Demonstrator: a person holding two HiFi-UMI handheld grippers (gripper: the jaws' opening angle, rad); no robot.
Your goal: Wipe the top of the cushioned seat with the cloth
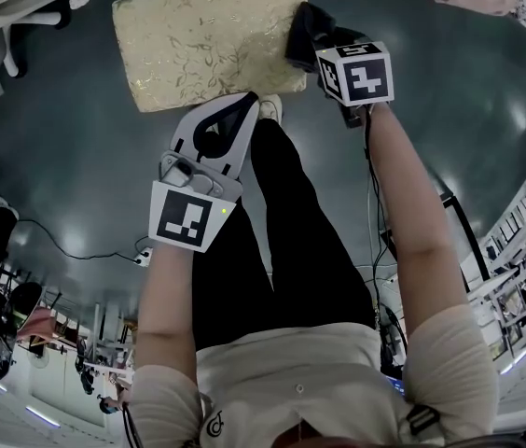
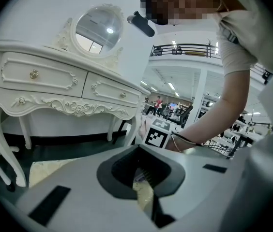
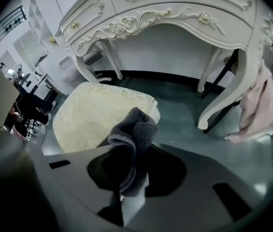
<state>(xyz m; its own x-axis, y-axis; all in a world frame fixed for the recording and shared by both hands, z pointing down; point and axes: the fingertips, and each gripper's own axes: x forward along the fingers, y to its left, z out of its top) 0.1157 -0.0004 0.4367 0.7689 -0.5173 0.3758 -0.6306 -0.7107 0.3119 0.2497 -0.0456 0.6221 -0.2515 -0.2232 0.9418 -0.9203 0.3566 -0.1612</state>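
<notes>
The cushioned seat (image 1: 212,35) is a cream pad with a gold leaf pattern, lying on the dark floor ahead of me. My right gripper (image 1: 324,40) is shut on a dark grey cloth (image 1: 305,28), which hangs over the seat's right edge. In the right gripper view the cloth (image 3: 132,141) bunches up out of the right gripper (image 3: 127,180), with the seat (image 3: 90,115) just behind it. My left gripper (image 1: 244,101) is shut and holds nothing, its tips at the seat's near edge. In the left gripper view a strip of the seat (image 2: 54,170) shows past the left gripper (image 2: 144,190).
A white carved dressing table (image 3: 175,13) stands just beyond the seat, its curved legs (image 3: 219,110) on the floor to the right. A pink garment (image 3: 260,105) hangs at the far right. A white chair base (image 1: 30,7) is at top left. My shoe (image 1: 269,108) touches the seat's near edge.
</notes>
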